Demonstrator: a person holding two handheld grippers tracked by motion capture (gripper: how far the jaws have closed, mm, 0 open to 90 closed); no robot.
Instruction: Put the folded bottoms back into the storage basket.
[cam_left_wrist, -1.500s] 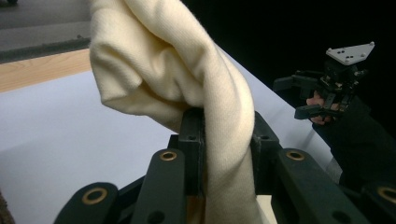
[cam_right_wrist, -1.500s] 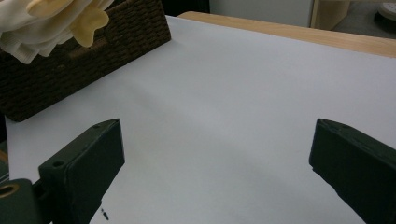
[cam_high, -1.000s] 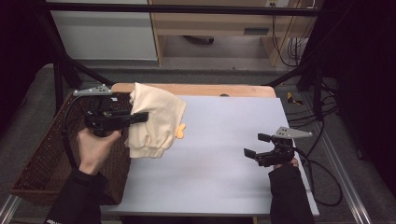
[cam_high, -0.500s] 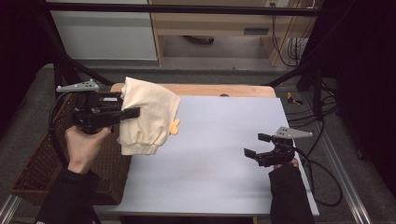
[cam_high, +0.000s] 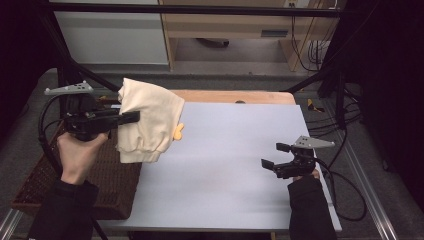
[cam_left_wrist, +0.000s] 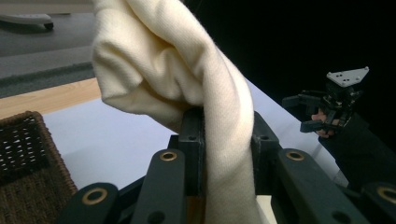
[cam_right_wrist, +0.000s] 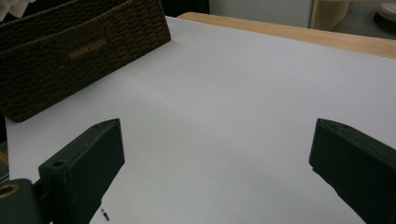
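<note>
Cloth (cam_high: 149, 120), cream and clenched in the left gripper's (cam_high: 131, 117) fingers, has lifted off the desk's (cam_high: 240, 165) left edge toward, seemingly, the wicker basket (cam_high: 85, 185), while the right gripper (cam_high: 272, 160) waits, fingers released.

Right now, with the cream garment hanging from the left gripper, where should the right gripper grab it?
Probably the ribbed hem at the bottom of the cream garment, coming in level from the table side. The left gripper is shut on a bunched fold mid-cloth, so the hem hangs free over the basket edge. The right gripper is open, resting apart.
</note>
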